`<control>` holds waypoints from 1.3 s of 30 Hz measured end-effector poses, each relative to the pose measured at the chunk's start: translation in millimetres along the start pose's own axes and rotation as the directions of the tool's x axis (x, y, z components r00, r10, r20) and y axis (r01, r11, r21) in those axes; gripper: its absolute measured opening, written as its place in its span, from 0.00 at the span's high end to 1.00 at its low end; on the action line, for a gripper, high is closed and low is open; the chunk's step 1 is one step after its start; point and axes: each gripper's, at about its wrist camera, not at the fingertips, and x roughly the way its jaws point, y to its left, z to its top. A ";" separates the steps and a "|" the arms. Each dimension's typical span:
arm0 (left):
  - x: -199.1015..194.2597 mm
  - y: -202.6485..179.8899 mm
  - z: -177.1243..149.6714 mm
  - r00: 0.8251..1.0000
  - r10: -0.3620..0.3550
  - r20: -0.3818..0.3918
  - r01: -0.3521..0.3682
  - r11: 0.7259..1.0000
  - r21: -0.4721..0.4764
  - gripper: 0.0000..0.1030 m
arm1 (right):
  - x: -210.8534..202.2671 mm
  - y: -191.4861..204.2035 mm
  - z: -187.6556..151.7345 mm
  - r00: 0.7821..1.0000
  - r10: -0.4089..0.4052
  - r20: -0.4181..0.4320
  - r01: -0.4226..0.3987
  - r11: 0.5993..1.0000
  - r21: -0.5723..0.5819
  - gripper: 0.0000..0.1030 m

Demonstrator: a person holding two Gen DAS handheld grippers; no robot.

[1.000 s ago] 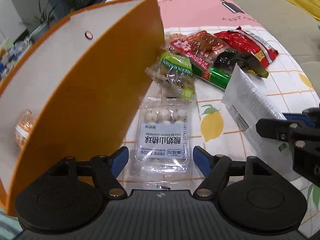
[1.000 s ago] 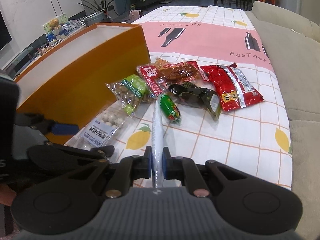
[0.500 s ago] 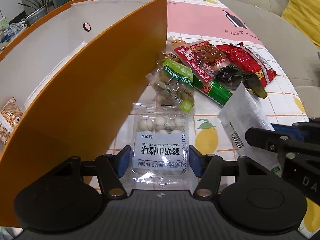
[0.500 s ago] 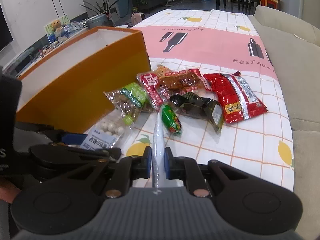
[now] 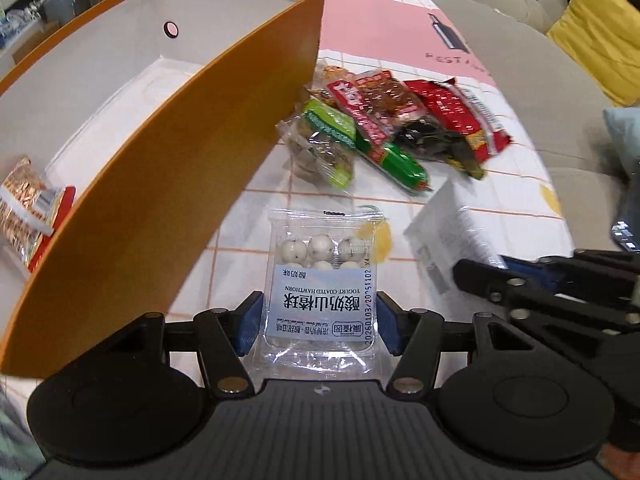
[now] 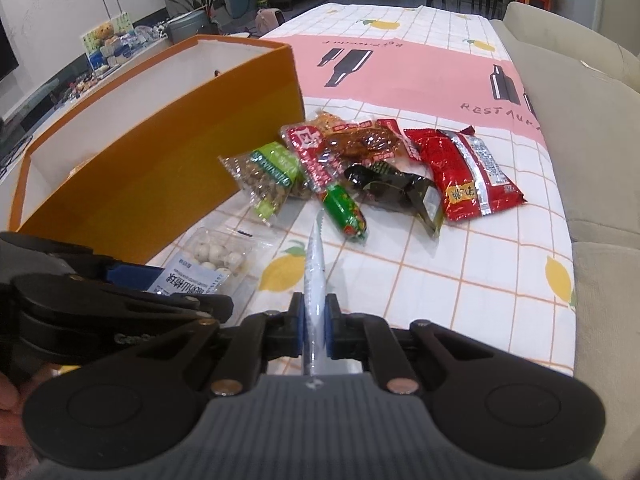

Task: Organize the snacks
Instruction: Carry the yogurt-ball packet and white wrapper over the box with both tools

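Observation:
A clear pack of yogurt-coated hawthorn balls [image 5: 320, 280] sits between the blue pads of my left gripper [image 5: 320, 320]. The jaws are closing, the pads press its two side edges, and it hangs tilted just above the cloth. An open orange box [image 5: 180, 184] with a white inside stands close on its left, with a golden snack bag [image 5: 20, 204] inside. My right gripper [image 6: 314, 328] is shut on a flat white packet [image 6: 314, 272], seen edge-on and held above the table. In the right wrist view the left gripper [image 6: 132, 276] is at the lower left, next to the box [image 6: 168, 160].
A pile of snacks lies beyond on the lemon-print tablecloth [image 6: 460, 264]: a green raisin bag [image 6: 272, 172], a green sausage [image 6: 344, 212], a dark pack [image 6: 392, 188], a red meat pack [image 6: 344, 144] and a red bag [image 6: 468, 168]. A beige sofa [image 6: 592, 140] runs along the right edge.
My left jaws have narrowed from wide open onto the hawthorn pack, and gripper and pack have come up off the cloth. The right gripper keeps still with the white packet.

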 end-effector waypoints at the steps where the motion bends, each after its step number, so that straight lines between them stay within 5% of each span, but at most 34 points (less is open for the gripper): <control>1: -6.1 -0.6 0.0 1.000 -0.003 0.002 0.003 1.000 -0.001 0.36 | -2.8 1.7 -0.3 1.000 -0.003 -0.002 0.003 1.000 -0.003 0.95; 16: -113.4 28.8 17.8 0.981 -0.033 0.192 0.045 0.997 -0.057 0.36 | -69.4 26.7 38.0 0.987 0.064 0.145 -0.066 0.998 0.012 0.95; 22: -143.3 65.5 39.9 0.963 0.022 0.267 0.007 0.994 -0.110 0.35 | -83.7 53.1 74.0 0.966 0.136 0.219 -0.133 0.991 -0.030 0.95; 30: -133.2 114.8 72.5 0.973 0.075 0.217 -0.036 0.983 -0.178 0.35 | -77.8 103.8 134.0 0.936 0.230 0.268 -0.208 0.972 -0.107 0.95; 39: -86.6 146.6 85.7 0.987 0.145 0.072 -0.132 0.979 -0.155 0.35 | -15.0 149.8 181.1 0.963 0.208 0.170 -0.175 0.966 -0.192 0.95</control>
